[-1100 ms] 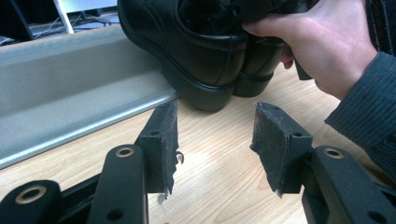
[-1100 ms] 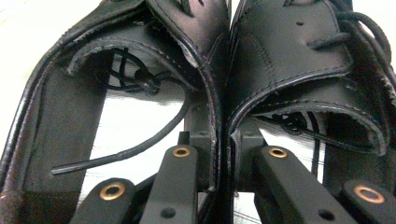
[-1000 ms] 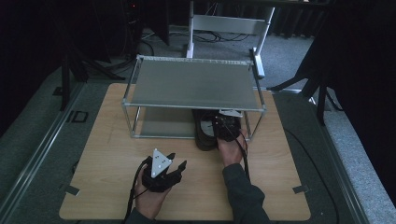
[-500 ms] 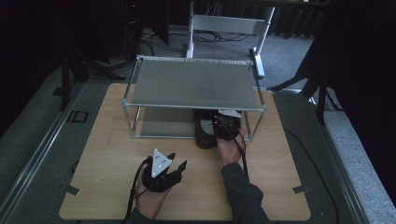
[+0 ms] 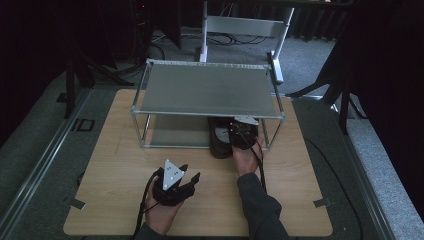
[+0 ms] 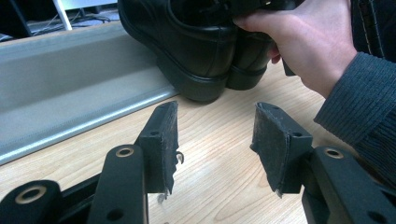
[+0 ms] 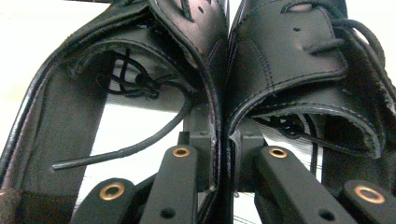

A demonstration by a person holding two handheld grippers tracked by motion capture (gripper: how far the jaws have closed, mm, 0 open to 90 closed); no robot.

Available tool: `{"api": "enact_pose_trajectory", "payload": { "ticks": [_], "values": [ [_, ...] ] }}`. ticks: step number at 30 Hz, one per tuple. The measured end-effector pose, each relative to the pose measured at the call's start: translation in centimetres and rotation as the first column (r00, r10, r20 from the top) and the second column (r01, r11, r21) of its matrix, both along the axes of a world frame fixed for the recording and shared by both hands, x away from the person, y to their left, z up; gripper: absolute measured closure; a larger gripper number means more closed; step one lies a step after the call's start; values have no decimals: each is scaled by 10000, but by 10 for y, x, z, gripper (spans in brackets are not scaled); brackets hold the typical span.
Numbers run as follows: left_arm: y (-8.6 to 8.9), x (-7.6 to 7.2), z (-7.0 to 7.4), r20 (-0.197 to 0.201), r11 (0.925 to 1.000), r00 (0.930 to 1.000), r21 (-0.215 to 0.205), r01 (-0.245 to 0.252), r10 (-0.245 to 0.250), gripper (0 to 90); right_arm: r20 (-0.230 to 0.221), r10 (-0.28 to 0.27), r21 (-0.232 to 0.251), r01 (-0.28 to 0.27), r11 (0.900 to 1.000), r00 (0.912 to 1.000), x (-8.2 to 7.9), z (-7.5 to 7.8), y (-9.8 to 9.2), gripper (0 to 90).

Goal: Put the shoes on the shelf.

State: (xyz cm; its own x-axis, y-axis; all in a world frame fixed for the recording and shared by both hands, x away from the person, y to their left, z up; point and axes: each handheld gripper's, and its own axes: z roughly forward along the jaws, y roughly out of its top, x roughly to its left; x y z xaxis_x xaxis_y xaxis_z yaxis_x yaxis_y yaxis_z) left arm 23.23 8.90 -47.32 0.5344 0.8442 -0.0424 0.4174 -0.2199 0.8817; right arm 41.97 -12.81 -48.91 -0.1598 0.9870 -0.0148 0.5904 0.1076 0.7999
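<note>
Between the jaws of our right gripper (image 7: 219, 186) we pinch the two inner walls of a pair of black shoes (image 7: 224, 70), pressed together side by side, one jaw inside each shoe. Our worry is this thin hold: both walls share one pinch, so if either slips, one shoe could drop or twist away. Just ahead of that gripper the shelf (image 5: 207, 90) hangs low over the shoes, which sit at its front edge on the table (image 5: 115, 150); lifting too soon could knock them against its frame. A loose lace (image 7: 121, 149) could snag too. Our left gripper (image 6: 215, 140) rests apart, jaws spread with nothing between them. The shoes are glossy leather, stitched, with thick dark soles.
</note>
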Motion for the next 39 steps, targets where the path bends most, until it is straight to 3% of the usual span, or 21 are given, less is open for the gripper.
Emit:
{"api": "enact_pose_trajectory", "payload": {
  "ticks": [20, 24, 32, 34, 39],
  "values": [
    [1, -1, 1, 19, 10000, 10000, 7, -7, 7, 514, 93, 84, -253, -81, 9996, 9999, 2, -3, 8, 806],
    [1, -1, 1, 48, 10000, 10000, -7, -18, 18, 514, 343, 262, -452, -246, 9987, 9991, 1, -5, 10, 770],
    [2, -1, 1, 50, 10000, 10000, -3, -38, 38, 513, 486, 387, -291, -374, 9989, 9981, -1, -4, 9, 623],
    [1, -1, 1, 45, 10000, 10000, -21, -58, 58, 513, 902, 458, -399, -423, 9983, 9949, -6, -3, 8, 565],
    [1, -1, 1, 27, 10000, 10000, 40, -29, 29, 513, 1082, 537, -448, -491, 9978, 9927, -13, 1, 3, 549]
  ]
}}
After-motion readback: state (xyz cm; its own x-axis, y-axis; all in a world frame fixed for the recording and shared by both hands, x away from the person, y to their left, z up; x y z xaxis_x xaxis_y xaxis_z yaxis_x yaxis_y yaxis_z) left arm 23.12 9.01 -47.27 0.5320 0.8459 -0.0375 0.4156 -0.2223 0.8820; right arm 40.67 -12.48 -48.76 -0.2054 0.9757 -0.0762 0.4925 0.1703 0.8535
